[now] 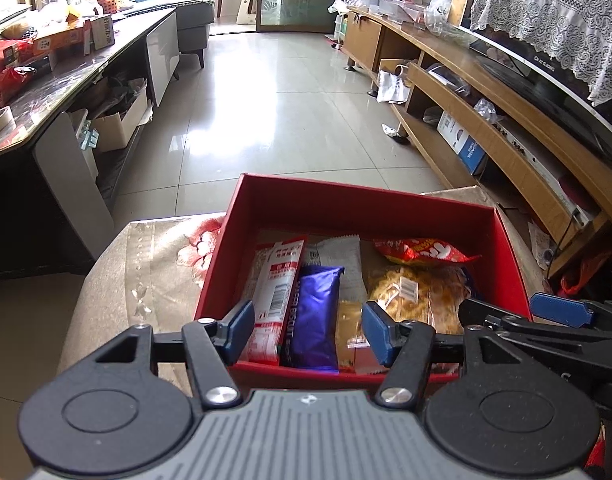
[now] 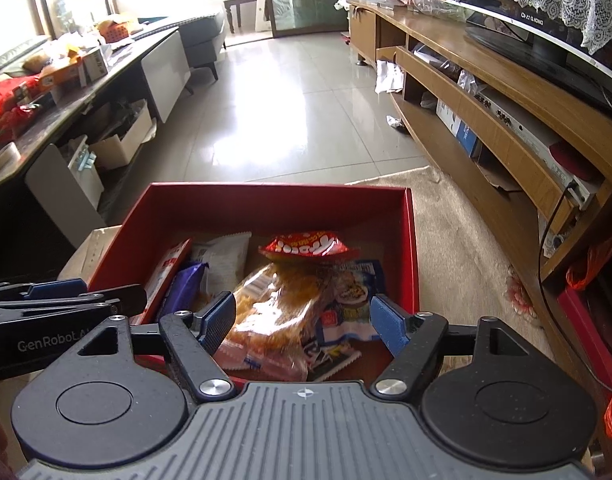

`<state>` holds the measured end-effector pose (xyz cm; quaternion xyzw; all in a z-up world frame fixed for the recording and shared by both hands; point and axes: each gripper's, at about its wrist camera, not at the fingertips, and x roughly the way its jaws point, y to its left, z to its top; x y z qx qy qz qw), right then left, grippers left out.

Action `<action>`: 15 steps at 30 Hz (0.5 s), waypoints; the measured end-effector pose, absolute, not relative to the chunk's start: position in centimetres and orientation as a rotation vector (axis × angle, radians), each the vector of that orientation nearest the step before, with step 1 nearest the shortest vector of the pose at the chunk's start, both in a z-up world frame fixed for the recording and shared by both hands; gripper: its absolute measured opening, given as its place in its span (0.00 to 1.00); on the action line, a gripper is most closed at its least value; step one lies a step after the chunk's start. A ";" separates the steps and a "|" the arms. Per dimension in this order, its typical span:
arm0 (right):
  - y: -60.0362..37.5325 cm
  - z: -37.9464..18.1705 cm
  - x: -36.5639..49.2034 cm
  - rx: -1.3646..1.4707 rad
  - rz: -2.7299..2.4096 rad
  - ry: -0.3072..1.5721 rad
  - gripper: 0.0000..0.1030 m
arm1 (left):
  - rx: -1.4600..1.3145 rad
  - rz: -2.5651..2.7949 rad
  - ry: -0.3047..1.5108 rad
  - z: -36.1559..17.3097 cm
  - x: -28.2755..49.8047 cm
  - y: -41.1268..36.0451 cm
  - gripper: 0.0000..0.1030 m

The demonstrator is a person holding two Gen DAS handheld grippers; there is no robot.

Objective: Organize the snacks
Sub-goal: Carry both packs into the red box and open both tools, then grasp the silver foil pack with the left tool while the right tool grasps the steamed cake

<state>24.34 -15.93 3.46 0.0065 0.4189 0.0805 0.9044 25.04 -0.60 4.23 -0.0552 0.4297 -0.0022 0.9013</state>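
- Blue-padded left gripper (image 1: 307, 330) hovers over the near end of the red box (image 1: 357, 202), jaws partly apart and gripping nothing; the purple biscuit packet (image 1: 314, 316) lies below the gap, apart from the pads.
- Beside it, the right gripper (image 2: 304, 322) hangs over the same box with its jaws wider, also empty; the clear bag of golden snacks (image 2: 282, 312) and a blue-and-white packet (image 2: 347, 314) sit below them.
- Step in hand, as I judge it: both tools seem to be letting go over the box after placing packets.
- Next move likely calls for lifting clear of the rim and finding another loose snack; none shows outside the box in these 2 views.
- Inside the box: a tall red-and-white packet (image 1: 276, 300) leaning by the left wall, a white wrapper (image 1: 341, 260) behind the purple one, a small orange sachet (image 1: 349, 332), and a red packet (image 2: 306, 246) toward the back.
- Under the box lies a beige flowered cloth (image 1: 158, 256).
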 end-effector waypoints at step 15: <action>-15.7 3.2 21.3 0.009 0.188 0.892 0.79 | -0.107 -0.020 0.907 3.9 22.0 -0.2 0.54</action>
